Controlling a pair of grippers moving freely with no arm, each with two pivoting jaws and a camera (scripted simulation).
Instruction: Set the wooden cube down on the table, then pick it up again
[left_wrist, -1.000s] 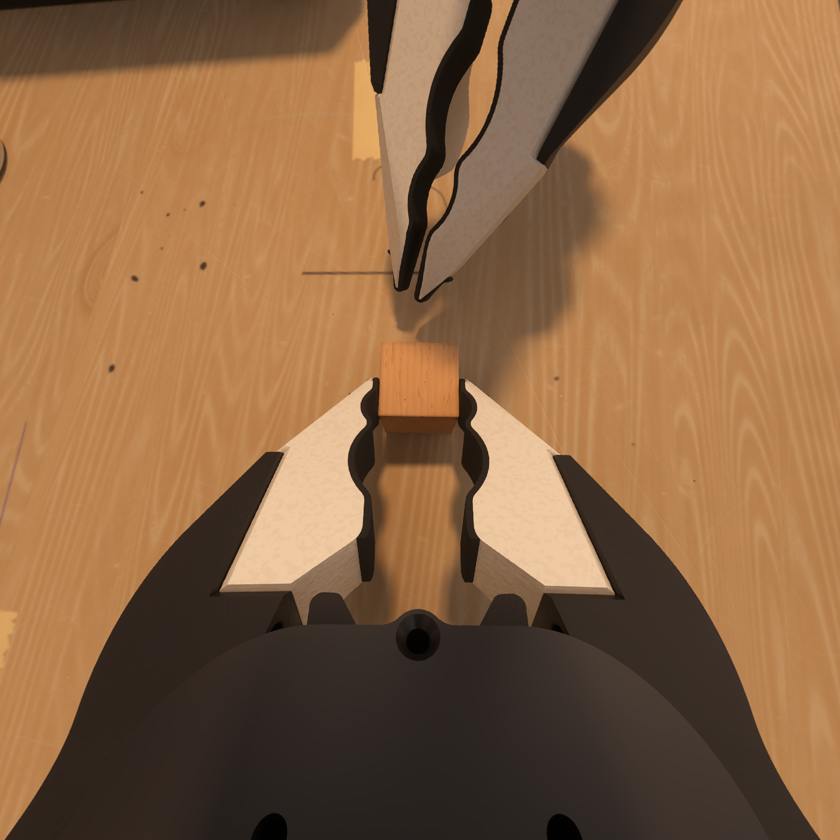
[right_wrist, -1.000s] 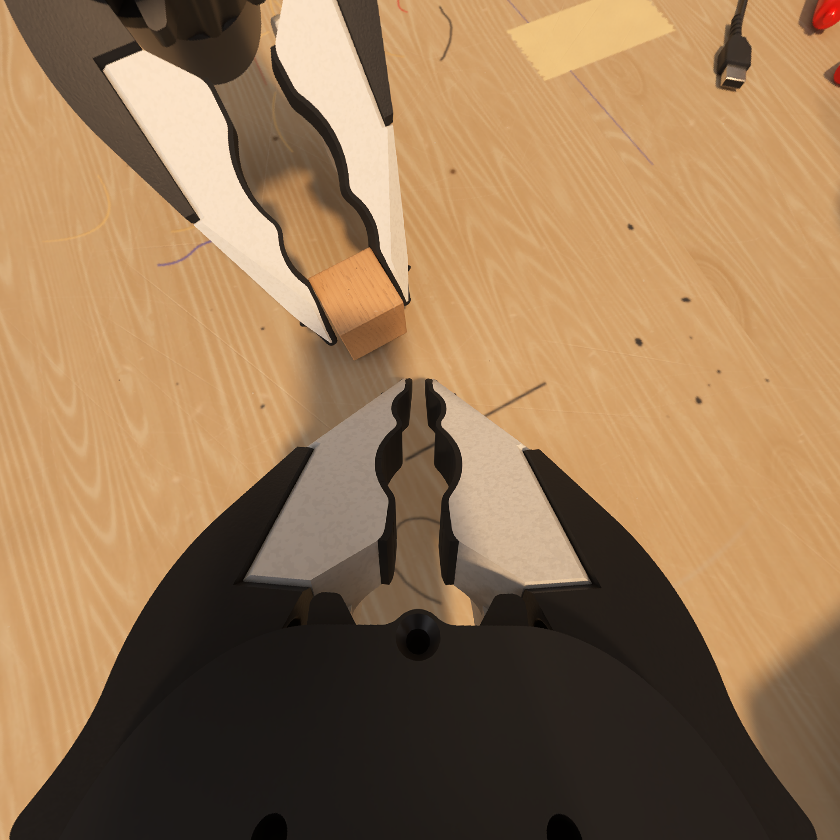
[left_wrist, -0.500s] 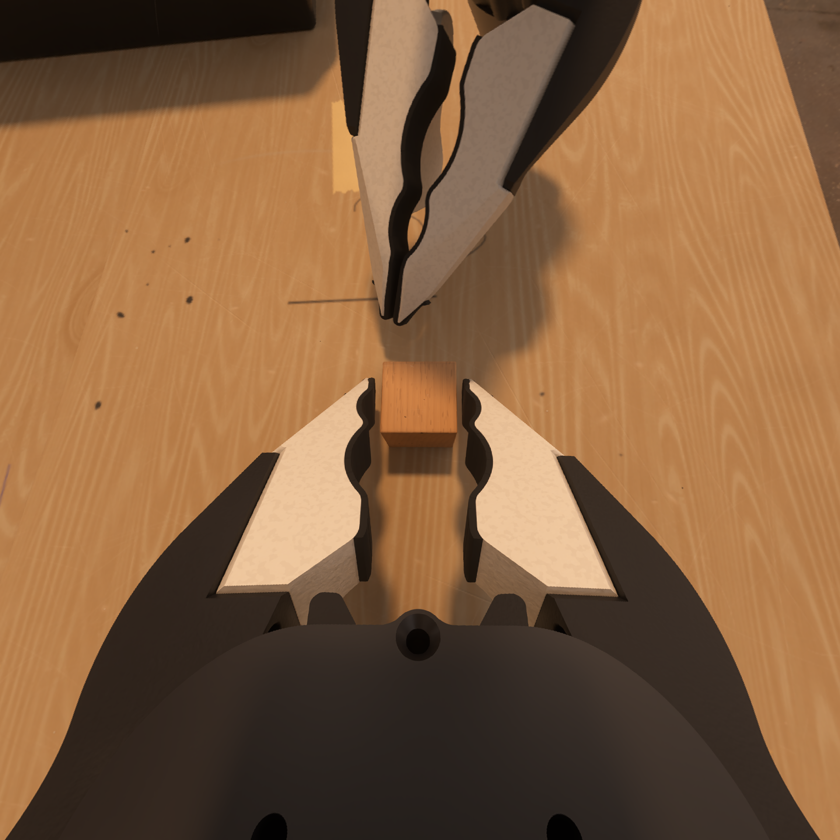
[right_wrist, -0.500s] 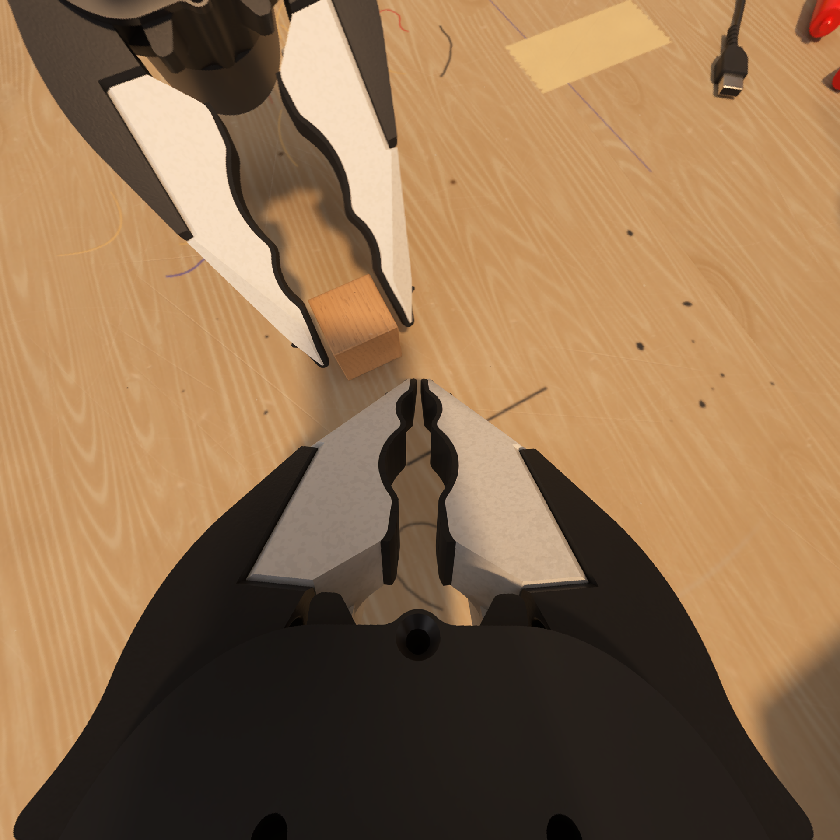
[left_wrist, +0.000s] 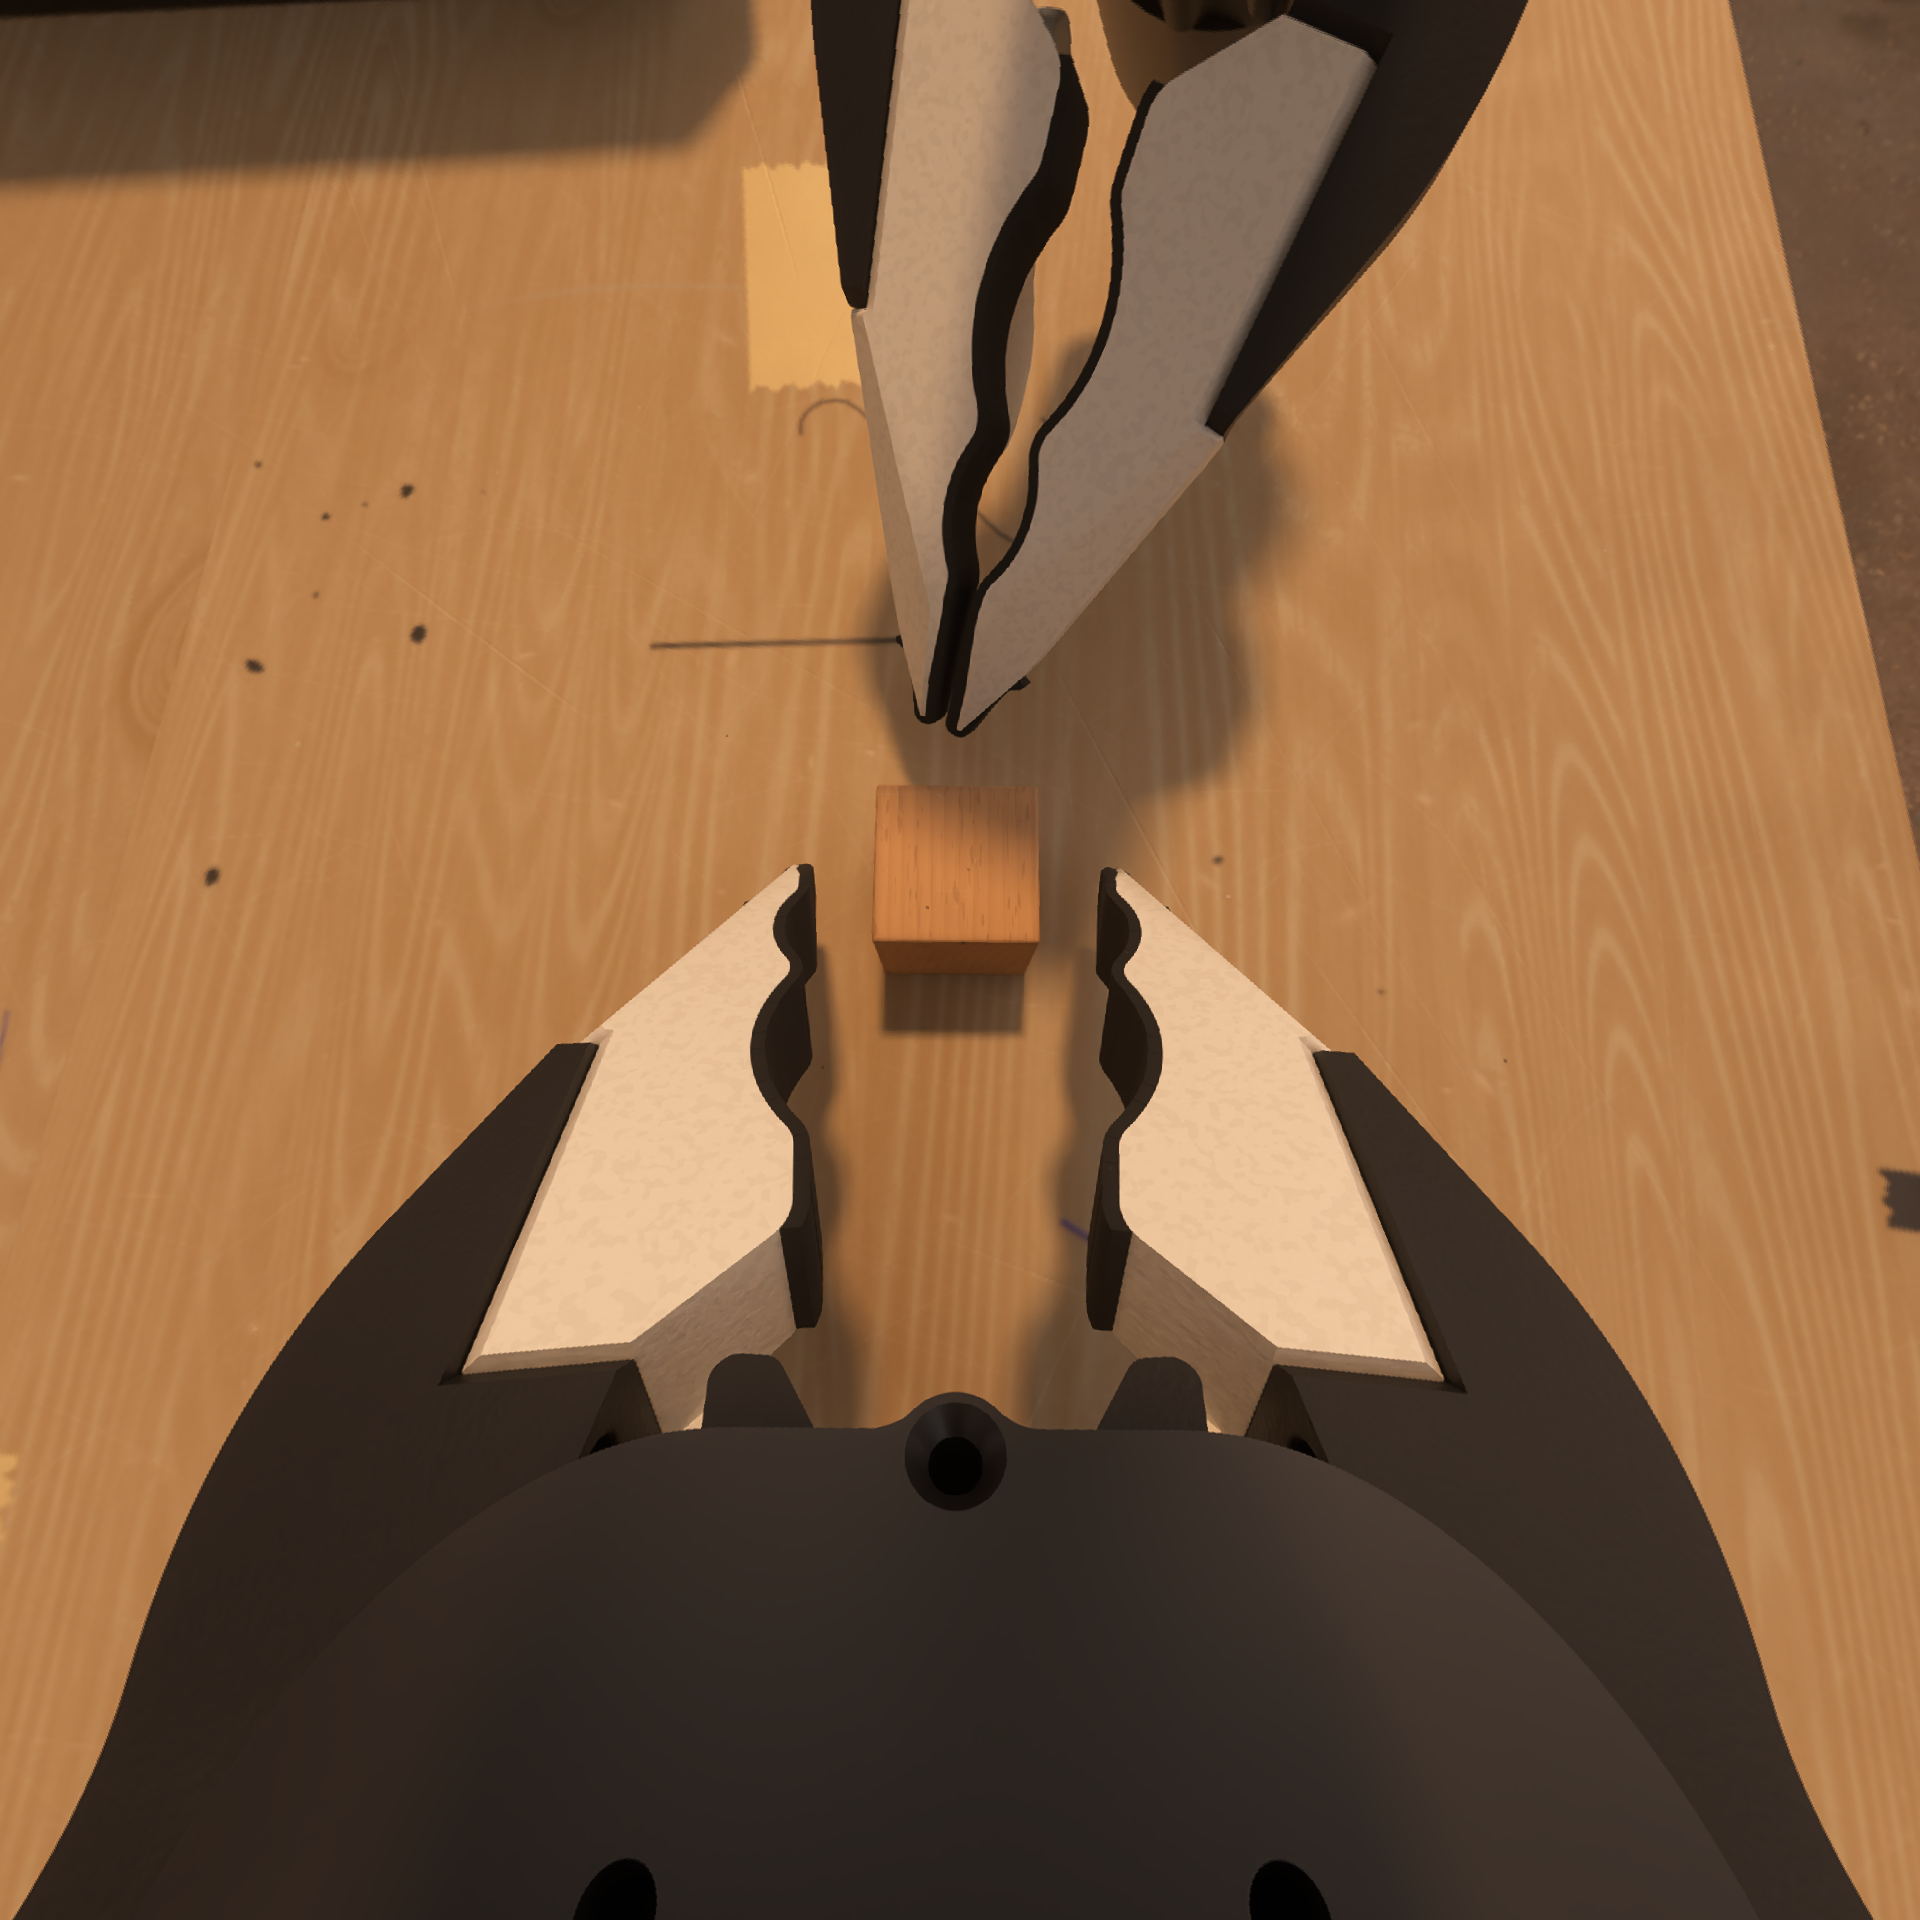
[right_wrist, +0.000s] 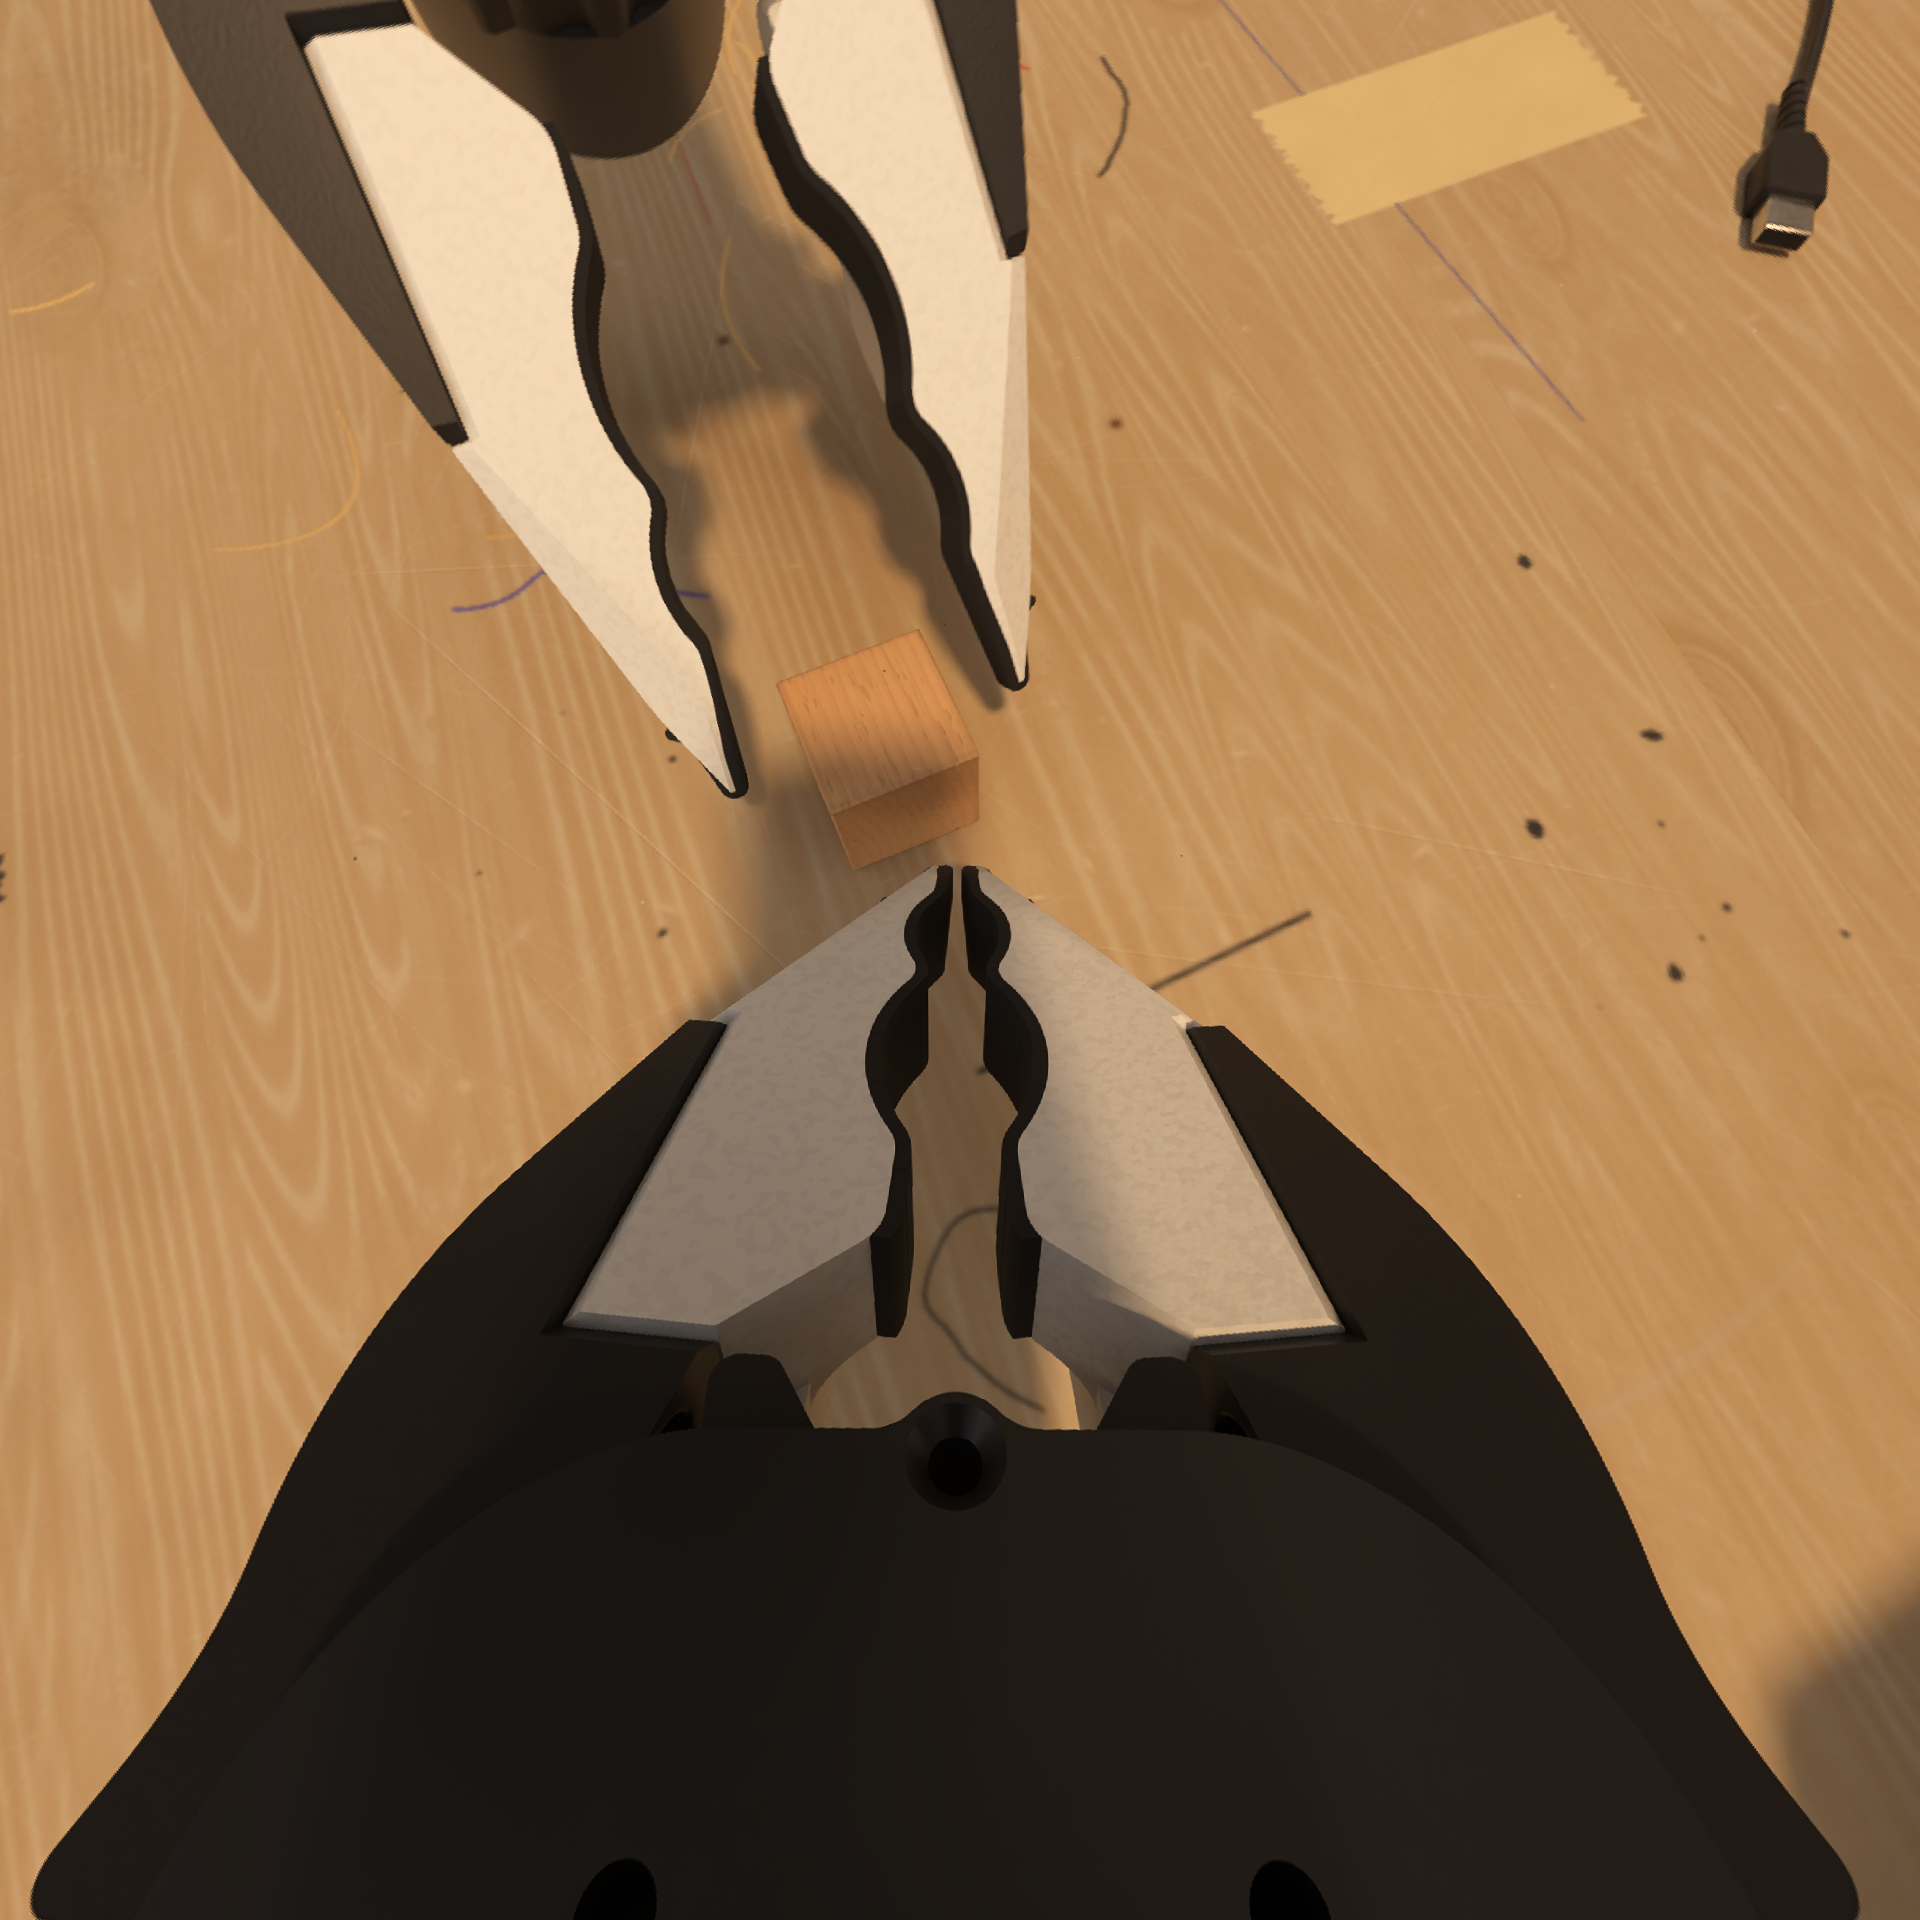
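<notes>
The bench (left_wrist: 312, 935) shows a light wood-grain surface with a smooth, low-sheen finish, marked by dark specks and fine scratches. The wooden cube (left_wrist: 956, 878) is darker orange-brown wood with fine straight grain and a satin face. Each tool, left tool (left_wrist: 956, 883) and right tool (right_wrist: 956, 878), has a matt black plastic-looking body; its fingers (left_wrist: 675, 1143) carry pale, mottled, matt facing. A strip of tape (right_wrist: 1444, 114) looks like matt tan paper.
</notes>
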